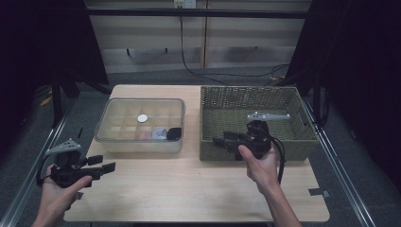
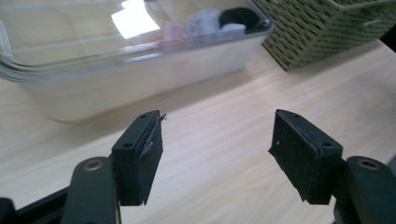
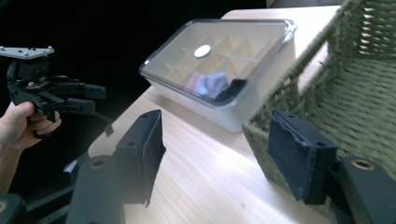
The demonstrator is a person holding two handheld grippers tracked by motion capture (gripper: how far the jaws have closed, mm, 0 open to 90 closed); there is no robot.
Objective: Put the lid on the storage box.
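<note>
My left gripper (image 1: pixel 106 163) hovers over the table's near left corner, jaws open with nothing between them, pointing right toward a clear lidded box (image 1: pixel 139 142). In the left gripper view the open gripper (image 2: pixel 217 144) faces bare tabletop just short of the box (image 2: pixel 116 70). My right gripper (image 1: pixel 220 138) is open and empty at the front left corner of the green woven basket (image 1: pixel 246 153), pointing left. In the right gripper view the open gripper (image 3: pixel 215 149) straddles the basket's corner (image 3: pixel 275 107).
The box has dividers and holds pink, pale and black cloth pieces (image 1: pixel 161 133) at its near right; a white round spot (image 1: pixel 142 118) sits on its lid. The wooden table (image 1: pixel 189 189) ends close behind both hands. Cables run along the floor beyond the far edge.
</note>
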